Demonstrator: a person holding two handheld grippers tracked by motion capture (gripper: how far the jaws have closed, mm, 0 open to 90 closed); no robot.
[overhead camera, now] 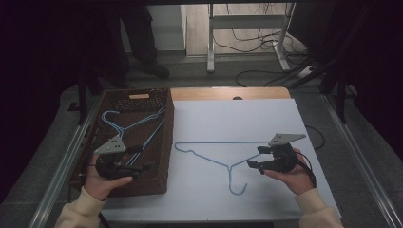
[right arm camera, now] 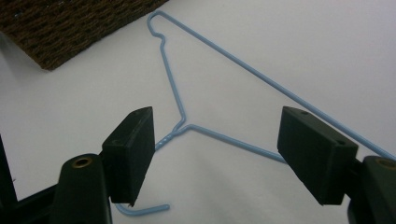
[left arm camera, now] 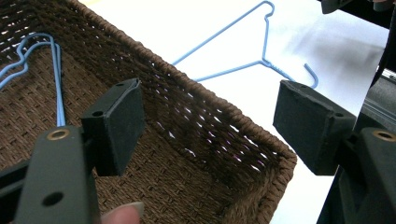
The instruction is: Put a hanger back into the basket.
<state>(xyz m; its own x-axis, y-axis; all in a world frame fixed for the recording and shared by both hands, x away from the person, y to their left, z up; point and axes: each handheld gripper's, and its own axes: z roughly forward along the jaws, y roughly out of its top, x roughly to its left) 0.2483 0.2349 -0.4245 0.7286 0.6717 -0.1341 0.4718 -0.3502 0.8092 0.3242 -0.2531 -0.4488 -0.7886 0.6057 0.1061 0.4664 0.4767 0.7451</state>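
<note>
Blue wire hanger flat; hook toward person, bar crosswise.

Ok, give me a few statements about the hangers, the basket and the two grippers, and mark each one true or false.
1. A blue wire hanger lies flat on the white table. True.
2. The right gripper is clamped on that hanger. False: its jaws stand open, nothing between the pads.
3. The woven basket holds other blue hangers. True.
4. The left gripper carries a hanger. False: its jaws are open and empty, at the basket.
5. The basket sits at the table's right. False: it is at the left.
</note>
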